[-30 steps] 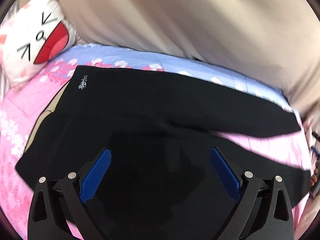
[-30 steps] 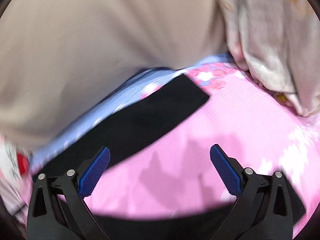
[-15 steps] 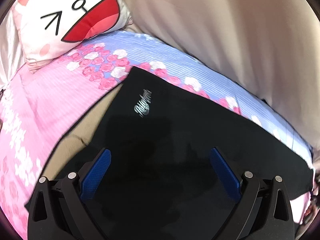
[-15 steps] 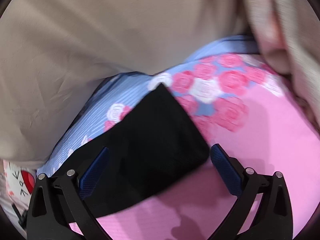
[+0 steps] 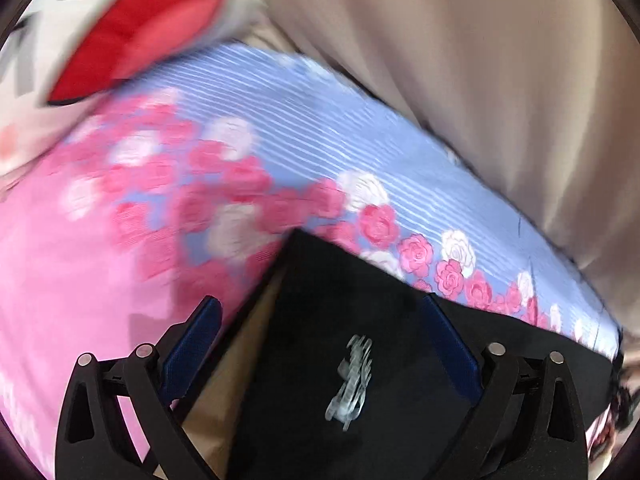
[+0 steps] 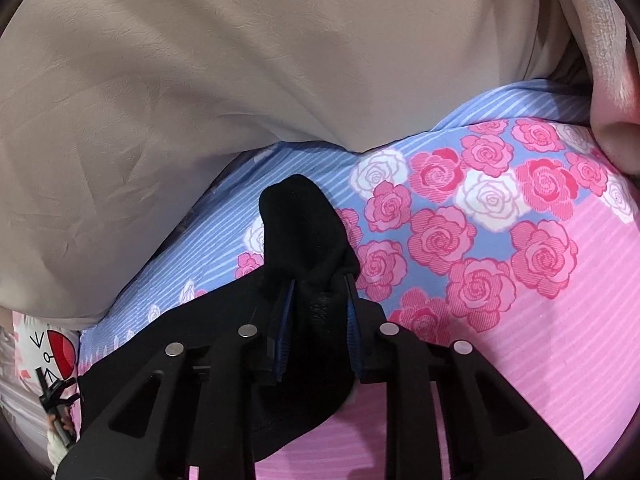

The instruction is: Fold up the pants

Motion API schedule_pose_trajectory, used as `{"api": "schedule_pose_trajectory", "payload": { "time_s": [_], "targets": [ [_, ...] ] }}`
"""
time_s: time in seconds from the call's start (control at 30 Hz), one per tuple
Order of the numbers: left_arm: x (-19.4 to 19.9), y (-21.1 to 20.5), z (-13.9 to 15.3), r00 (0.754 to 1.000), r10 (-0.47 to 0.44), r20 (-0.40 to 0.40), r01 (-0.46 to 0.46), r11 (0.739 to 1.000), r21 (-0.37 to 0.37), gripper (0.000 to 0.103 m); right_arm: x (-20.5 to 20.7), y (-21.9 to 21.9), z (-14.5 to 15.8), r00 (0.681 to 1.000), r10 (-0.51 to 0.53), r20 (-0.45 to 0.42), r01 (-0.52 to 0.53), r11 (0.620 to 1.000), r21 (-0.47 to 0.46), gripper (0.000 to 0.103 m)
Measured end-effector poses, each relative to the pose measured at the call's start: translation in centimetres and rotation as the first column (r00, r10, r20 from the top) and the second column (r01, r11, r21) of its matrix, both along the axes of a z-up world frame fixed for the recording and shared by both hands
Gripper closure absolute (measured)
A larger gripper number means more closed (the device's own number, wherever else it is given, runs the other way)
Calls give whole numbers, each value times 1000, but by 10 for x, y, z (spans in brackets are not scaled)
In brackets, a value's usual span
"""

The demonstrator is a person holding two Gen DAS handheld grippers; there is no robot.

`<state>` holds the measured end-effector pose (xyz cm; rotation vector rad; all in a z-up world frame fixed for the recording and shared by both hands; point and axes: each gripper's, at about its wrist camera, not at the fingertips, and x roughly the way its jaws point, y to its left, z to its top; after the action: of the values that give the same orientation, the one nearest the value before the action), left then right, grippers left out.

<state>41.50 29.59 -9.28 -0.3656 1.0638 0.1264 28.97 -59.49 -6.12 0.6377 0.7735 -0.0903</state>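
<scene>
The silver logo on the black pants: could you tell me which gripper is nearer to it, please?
Left. The left gripper hangs open right over the silver logo, which lies between its fingers. The right gripper is shut on a bunched end of the black pants; no logo shows there.

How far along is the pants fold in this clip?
Early. Done: the black pants lie spread on the floral sheet. In hand: the right gripper has just closed on a bunched leg end; the left gripper is open above the waist corner. Left: every fold.
</scene>
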Motion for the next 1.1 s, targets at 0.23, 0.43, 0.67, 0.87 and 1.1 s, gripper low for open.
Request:
{"api": "schedule_pose_trajectory", "payload": {
  "time_s": [0.23,0.43,0.67,0.87,1.1],
  "targets": [
    [17,-16,9,999,-44,-14,44,998,33,76,7,-8,6,1000,0,-4,0,1000,25,24],
    [13,-16,9,999,-50,-4,50,999,14,77,37,-4,3,998,56,3,-56,998,20,55],
    [-13,-28,38,994,-73,83,71,997,30,86,24,9,33,995,76,69,-71,995,-71,84],
    [-104,-18,108,942,-141,305,167,984,-63,86,-62,43,109,945,180,272,-131,973,-189,84],
    [-260,-11,133,884,-195,425,252,964,-82,86,-205,61,134,887,226,403,-112,951,-287,85]
  ]
}}
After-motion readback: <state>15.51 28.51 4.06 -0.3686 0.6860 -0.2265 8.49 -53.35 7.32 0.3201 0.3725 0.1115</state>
